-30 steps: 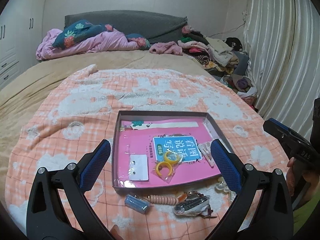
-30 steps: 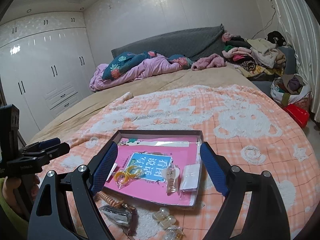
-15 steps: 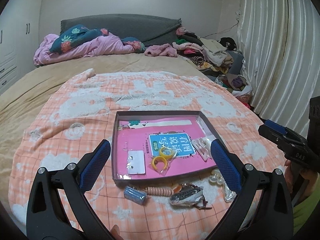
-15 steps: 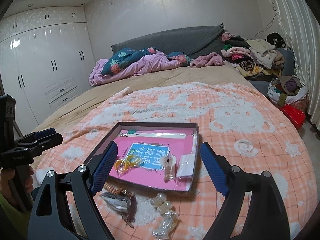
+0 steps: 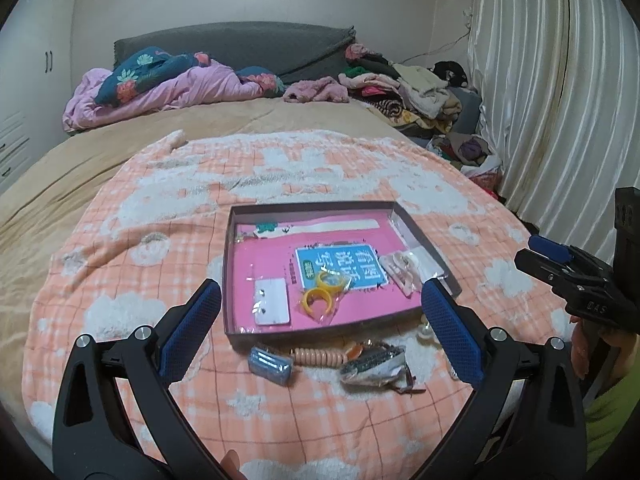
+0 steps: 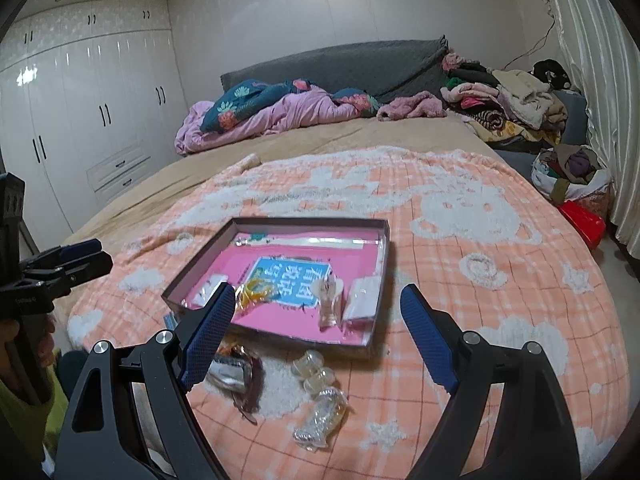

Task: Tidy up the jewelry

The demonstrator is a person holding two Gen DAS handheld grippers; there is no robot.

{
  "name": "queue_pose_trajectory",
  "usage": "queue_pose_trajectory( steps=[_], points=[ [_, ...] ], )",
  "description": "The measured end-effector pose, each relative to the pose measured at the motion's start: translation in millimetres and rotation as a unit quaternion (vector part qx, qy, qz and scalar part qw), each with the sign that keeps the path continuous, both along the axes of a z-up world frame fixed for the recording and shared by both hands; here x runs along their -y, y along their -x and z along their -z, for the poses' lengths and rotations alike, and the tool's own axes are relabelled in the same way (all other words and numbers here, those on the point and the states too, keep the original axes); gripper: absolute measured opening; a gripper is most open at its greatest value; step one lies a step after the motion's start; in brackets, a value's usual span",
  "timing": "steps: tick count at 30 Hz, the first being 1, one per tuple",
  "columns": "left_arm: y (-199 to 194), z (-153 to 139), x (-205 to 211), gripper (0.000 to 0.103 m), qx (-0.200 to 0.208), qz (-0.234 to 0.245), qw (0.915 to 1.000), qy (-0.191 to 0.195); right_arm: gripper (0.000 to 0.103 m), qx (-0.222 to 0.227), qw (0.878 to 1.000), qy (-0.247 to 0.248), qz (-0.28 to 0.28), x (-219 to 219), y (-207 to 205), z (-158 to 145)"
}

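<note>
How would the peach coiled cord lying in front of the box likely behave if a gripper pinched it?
The peach coiled cord looks springy, so it would probably stretch and sag. Its rounded coils might roll, though the fluffy blanket should damp that.

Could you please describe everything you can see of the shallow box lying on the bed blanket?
The shallow box is a low, open rectangular tray, seemingly cardboard, with thin dark walls and a pink floor. It lies flat on the peach checked blanket. Inside lie a white card, bagged yellow rings and a blue label with Chinese print. Neither hand-held gripper touches it.
</note>
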State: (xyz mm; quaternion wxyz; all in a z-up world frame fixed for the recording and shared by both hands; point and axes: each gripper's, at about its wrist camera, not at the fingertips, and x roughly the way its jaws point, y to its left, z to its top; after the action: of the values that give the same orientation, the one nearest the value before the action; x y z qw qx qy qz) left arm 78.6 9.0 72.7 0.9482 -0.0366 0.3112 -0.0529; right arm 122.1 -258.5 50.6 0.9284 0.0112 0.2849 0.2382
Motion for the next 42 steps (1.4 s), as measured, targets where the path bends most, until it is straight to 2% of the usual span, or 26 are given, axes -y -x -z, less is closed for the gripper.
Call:
queue_pose_trajectory(
  steps=[20,30,42],
  points=[
    [2,49,24,0.094,-0.064,0.036,0.9973,-0.001,0.084,-0.050,0.998,0.044,-0.005,4,6,45],
    [-7,91,36,0.094,-0.119,0.045,0.9918,0.015,0.084,-0.073,0.995,0.062,-0.007,1,-1,64],
    [-19,123,45,0.094,-0.151,0.047,0.9872,0.022,0.084,-0.099,0.991,0.083,-0.017,-5,-11,88]
  ],
)
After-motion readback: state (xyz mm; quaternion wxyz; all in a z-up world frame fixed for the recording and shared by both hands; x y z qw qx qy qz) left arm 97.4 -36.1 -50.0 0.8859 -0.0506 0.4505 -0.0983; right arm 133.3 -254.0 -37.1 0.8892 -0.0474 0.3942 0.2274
